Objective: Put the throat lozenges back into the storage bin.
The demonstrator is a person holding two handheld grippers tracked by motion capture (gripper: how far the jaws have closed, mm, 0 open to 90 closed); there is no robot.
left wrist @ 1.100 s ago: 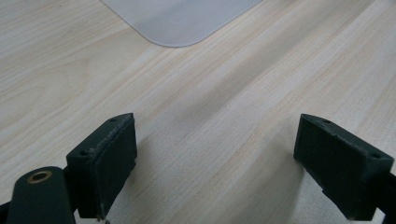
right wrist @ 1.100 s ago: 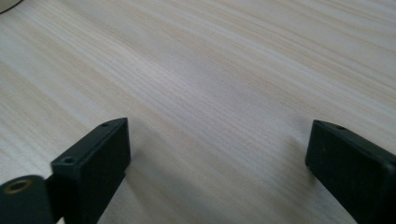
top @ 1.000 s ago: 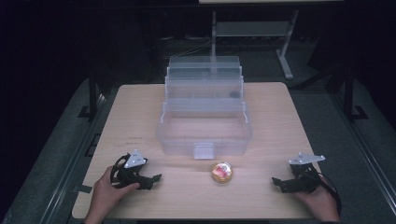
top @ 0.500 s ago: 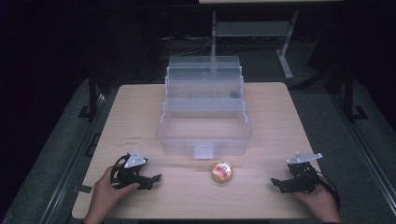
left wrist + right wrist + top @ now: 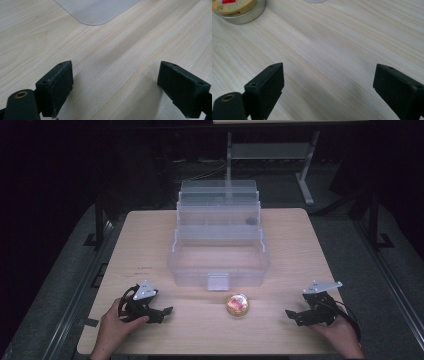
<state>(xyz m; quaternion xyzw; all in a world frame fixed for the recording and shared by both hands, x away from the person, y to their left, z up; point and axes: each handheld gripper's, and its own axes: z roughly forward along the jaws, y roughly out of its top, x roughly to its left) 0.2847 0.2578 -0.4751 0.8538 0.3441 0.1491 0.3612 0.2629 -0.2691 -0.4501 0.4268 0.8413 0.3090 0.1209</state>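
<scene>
the high view looks forward and down from above the person's side, taking in the whole table (image 5: 150,235), the clear box (image 5: 218,245) at its middle and dark floor around. the left gripper view sits low and close over the wood, facing a rounded corner of the box (image 5: 97,11). the right gripper view is equally low and near, facing the tin (image 5: 238,10) at its top left edge; the pale sliver at its top edge is perhaps the box too.
</scene>
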